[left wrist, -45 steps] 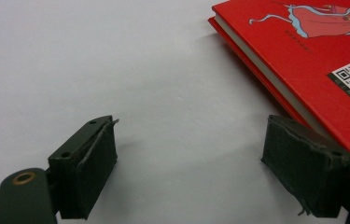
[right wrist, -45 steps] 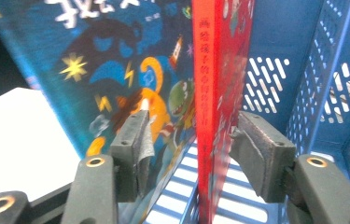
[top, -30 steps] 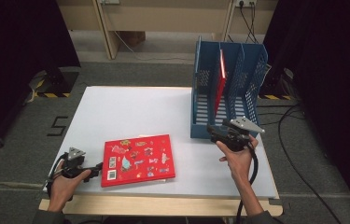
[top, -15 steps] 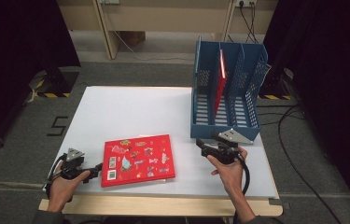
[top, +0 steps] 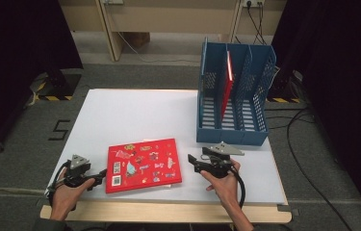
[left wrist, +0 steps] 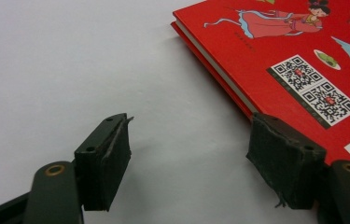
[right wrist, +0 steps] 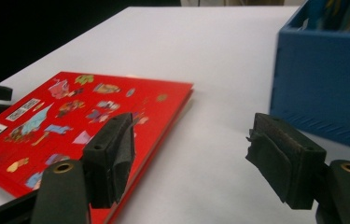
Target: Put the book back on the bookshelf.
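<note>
Left gripper (left wrist: 189, 163), seen in its own view, is standing with jaws spread, having just been closing, and nothing is lying between them; one pad (left wrist: 284, 161) is sitting at the near corner of the red book (left wrist: 303, 51), seemingly touching its edge, the other pad over bare worktop (top: 135, 115). In the high view the left gripper (top: 102, 174) is pointing at the book's left edge. Right gripper (right wrist: 191, 161) is also holding its jaws spread and empty, the book's right edge running up between them in the right gripper view; in the high view the right gripper (top: 191, 162) is lying just beside that edge. The red book (top: 143, 164) is lying flat, cover up, near the front of the worktop, between the two grippers. Behind the right hand (top: 224, 185), a blue file rack (top: 233, 132) is standing at the worktop's right side with a second red book (top: 226, 86) upright in its middle part.

Judged risks: the book is thin and flat, so a jaw may fail to get under the cover and merely push the book sideways. A grip on the cover alone may let the pages fan open. With only a corner caught, the book may pivot and slip out during lifting.
</note>
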Motion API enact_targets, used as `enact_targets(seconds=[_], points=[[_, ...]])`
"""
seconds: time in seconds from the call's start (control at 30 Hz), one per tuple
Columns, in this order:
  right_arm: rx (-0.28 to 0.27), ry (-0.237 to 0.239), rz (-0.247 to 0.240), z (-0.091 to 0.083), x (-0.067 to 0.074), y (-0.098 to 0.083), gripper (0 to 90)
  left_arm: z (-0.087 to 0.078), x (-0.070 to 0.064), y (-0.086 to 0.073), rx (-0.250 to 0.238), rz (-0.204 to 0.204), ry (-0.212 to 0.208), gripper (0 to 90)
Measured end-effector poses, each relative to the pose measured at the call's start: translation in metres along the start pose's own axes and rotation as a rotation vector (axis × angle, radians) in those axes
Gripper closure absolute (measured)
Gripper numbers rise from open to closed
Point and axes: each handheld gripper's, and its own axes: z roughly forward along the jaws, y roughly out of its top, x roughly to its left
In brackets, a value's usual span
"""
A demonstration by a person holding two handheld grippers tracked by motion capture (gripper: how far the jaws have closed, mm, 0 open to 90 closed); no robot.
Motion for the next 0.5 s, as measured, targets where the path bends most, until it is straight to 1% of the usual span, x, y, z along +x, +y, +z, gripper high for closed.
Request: enact_targets(seconds=[0.1, 0.2, 0.27, 0.33, 0.4, 0.5], points=[[0.031, 0.031, 0.005, 0.009, 0.006, -0.006, 31.5, 0.000, -0.005, 0.001, -0.001, 0.014, -0.012, 26.3], [0.063, 0.055, 0.004, 0.017, 0.010, -0.011, 31.5, 0.001, -0.007, 0.000, -0.005, 0.015, -0.025, 26.1], [0.082, 0.069, 0.021, 0.022, 0.012, -0.014, 31.4, 0.001, -0.009, 0.000, -0.006, 0.014, -0.032, 26.1], [0.101, 0.072, 0.007, 0.026, 0.014, -0.015, 31.4, 0.001, -0.010, 0.000, -0.007, 0.019, -0.032, 26.1], [0.117, 0.079, 0.009, 0.029, 0.016, -0.016, 31.3, 0.001, -0.011, 0.000, -0.009, 0.023, -0.032, 26.1], [0.131, 0.082, 0.013, 0.032, 0.018, -0.017, 31.2, 0.001, -0.013, 0.000, -0.016, 0.030, -0.049, 26.2]])
